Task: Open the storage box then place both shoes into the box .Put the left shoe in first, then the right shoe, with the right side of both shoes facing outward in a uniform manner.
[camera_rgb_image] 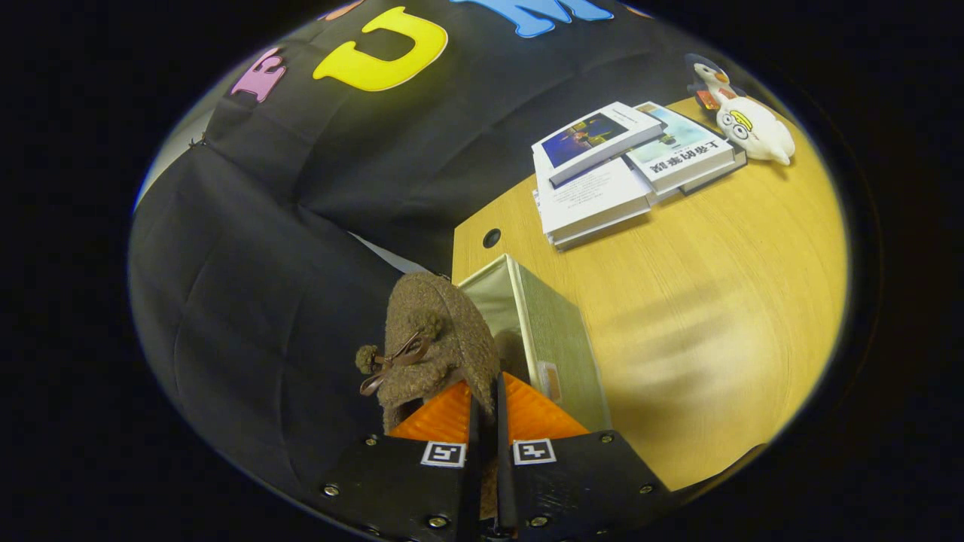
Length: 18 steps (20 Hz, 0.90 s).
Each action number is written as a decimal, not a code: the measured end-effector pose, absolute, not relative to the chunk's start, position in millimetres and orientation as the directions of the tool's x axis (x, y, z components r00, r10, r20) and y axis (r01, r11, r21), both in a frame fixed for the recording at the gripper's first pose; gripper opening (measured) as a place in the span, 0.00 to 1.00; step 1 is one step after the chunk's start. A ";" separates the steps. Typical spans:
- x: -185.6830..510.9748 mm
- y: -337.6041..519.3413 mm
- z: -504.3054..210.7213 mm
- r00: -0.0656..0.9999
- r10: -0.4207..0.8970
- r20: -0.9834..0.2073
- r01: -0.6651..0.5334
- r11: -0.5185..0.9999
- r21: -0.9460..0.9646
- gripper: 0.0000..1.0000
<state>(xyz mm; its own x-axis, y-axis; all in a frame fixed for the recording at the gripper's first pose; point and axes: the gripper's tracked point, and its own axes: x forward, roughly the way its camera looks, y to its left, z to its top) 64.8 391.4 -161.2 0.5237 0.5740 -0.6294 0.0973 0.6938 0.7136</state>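
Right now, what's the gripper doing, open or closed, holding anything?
Gripper: closed on the brown shoe, carried above the open box.

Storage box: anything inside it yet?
Storage box is open; only its pale inner wall shows. The brown shoe, held in the gripper, covers the rest of the interior, so contents can't be confirmed.

A cloth-walled recording booth: wooden desk (715, 301) (with a cable hole), stacked books (602, 188), plush toy (753, 128).
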 end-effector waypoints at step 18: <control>60.4 170.5 -37.9 0.850 0.316 -0.421 -0.151 0.912 0.381 0.98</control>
